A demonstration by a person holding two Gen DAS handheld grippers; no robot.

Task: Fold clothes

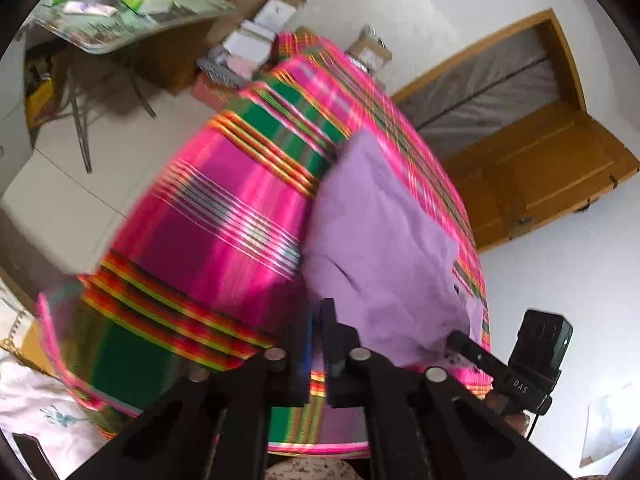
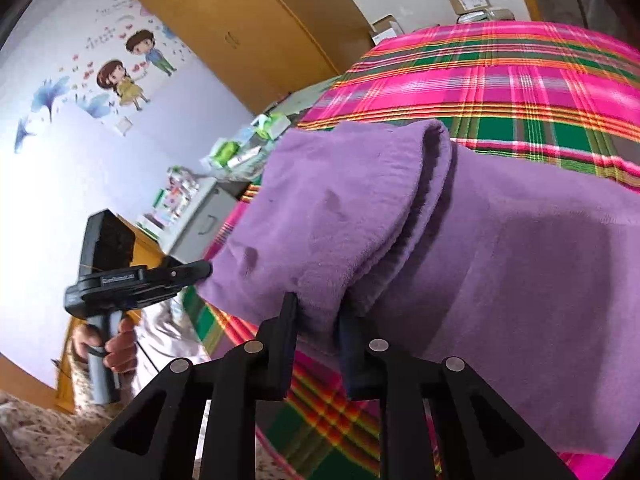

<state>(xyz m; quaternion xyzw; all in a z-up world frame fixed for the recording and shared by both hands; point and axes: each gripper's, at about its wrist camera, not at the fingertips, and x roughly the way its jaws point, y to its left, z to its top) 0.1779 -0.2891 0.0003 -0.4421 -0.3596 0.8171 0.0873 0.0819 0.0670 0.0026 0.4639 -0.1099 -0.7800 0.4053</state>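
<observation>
A purple garment (image 1: 376, 236) (image 2: 520, 260) lies on a bed under a pink and green plaid cover (image 1: 208, 240) (image 2: 500, 80). One side of it is folded over into a thick flap (image 2: 320, 208). My left gripper (image 1: 319, 316) is shut at the garment's near left edge, and a thin bit of cloth seems pinched between the pads. From the right wrist view its tip (image 2: 202, 270) meets the flap's corner. My right gripper (image 2: 318, 312) is shut on the flap's near edge, with cloth filling the gap. Its tip (image 1: 460, 338) touches the garment's lower right.
A folding table (image 1: 132, 36) with packets and cardboard boxes (image 1: 260, 36) stand beyond the bed. A wooden door (image 1: 540, 168) is at the right. A wardrobe (image 2: 248, 32), a stickered wall (image 2: 120, 68) and a small cabinet (image 2: 200, 220) lie left. A hand (image 2: 116, 344) grips the left handle.
</observation>
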